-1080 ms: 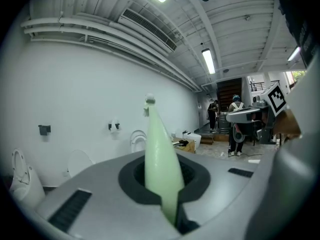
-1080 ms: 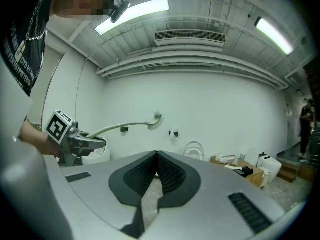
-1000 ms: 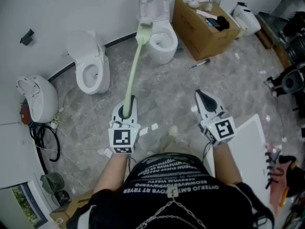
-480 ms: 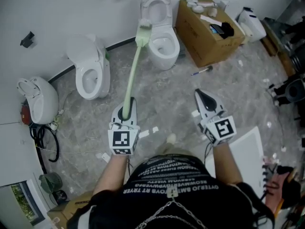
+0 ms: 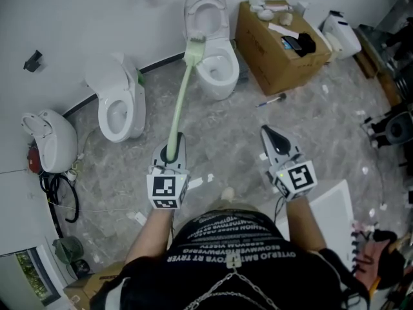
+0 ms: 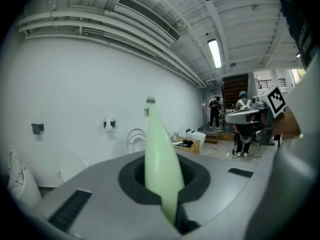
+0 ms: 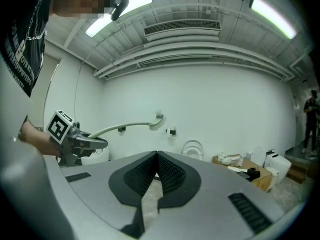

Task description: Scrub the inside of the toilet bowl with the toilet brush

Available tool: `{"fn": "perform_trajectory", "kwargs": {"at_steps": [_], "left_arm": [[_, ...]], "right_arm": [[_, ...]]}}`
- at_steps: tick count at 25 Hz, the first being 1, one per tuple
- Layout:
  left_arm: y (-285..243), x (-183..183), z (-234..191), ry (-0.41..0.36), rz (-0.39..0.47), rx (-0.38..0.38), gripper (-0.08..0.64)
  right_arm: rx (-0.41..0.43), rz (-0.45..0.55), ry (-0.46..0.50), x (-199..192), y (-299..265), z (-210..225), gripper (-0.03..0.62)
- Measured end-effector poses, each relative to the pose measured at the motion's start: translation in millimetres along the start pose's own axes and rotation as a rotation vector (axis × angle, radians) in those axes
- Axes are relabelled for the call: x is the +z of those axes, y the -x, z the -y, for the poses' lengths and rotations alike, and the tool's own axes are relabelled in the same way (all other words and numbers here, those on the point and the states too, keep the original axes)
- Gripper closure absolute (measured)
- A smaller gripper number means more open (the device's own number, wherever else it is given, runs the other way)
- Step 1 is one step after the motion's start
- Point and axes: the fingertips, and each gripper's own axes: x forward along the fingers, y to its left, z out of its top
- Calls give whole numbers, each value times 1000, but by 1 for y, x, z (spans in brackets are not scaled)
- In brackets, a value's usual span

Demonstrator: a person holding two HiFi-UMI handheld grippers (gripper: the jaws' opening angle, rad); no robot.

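Closest in, the left gripper (image 5: 173,146) is clamped on the butt end of the brush (image 5: 180,99), the pale green handle seated in the notch between its jaws. Gripping so far back gives the longest reach, which suits working a bowl from a standing distance, though I'd expect the tip to wobble under pressure. The right gripper (image 5: 270,135) is held alongside, level with the left and well apart from it. Its jaws are closed together with nothing between them, so it looks idle, kept out of the brush's way.

Further out, the handle runs forward over the floor (image 5: 226,131). The right gripper view shows it held up in the air and roughly level, with the bristle head (image 5: 195,44) well above bowl height. From the head view the head lines up with the left rim of the toilet (image 5: 224,77), whose lid stands open against the wall. No bristles are in the bowl yet; scrubbing hasn't begun, and the head must drop and swing right.

A second toilet (image 5: 121,108) stands to the left, and a box (image 5: 274,50) just right of the target.
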Motion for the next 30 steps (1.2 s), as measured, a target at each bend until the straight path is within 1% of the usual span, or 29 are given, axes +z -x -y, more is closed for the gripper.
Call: {"fn": "perform_trajectory", "kwargs": {"at_steps": [7,9,13,18,22,30], "left_arm": [[-40,19,15,17,-15,9,558],[-48,24,17,19,-1,21,558],[-58,26,25,26,-6,26,558],[-57,26,29,-11,2,34,558],[-52,20,28,16,-17,48,558],[-51,16,26,13,-17,41,558]], "right_arm": [[11,17,-6,2,-11,47,589],[18,18,-13,2,-13,55,589],[29,27,-9,0,-12,69,589],[34,29,-19,-5,-10,73,589],[30,11,-19,-11,-8,73,589],[18,20,-10,-11,-10,75,589]]}}
